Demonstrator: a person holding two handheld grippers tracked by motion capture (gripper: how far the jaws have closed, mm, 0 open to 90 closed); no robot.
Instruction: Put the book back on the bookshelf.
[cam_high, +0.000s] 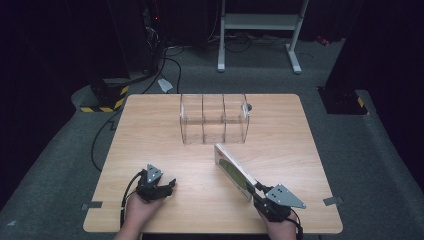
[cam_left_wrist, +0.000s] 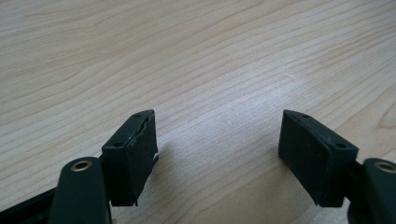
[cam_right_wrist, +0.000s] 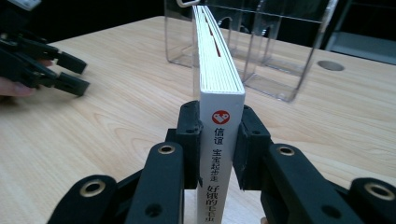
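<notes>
A thin book (cam_high: 233, 170) with a white spine (cam_right_wrist: 220, 140) and a green cover is held on edge above the table, pointing toward the clear rack. My right gripper (cam_high: 257, 190) is shut on the book's spine end, a jaw pressed to each cover (cam_right_wrist: 218, 147). The clear plastic rack (cam_high: 214, 119) with three slots stands at the table's far middle (cam_right_wrist: 261, 42). My left gripper (cam_high: 170, 184) rests low over the near left of the table, open, with nothing but bare wood between its jaws (cam_left_wrist: 217, 149). It also appears at the left of the right gripper view (cam_right_wrist: 56, 70).
The wooden table (cam_high: 150, 130) has bare room on both sides of the rack. A round grommet hole (cam_high: 249, 106) lies just right of the rack. Beyond the table are dark floor, cables and a white stand base (cam_high: 260, 22).
</notes>
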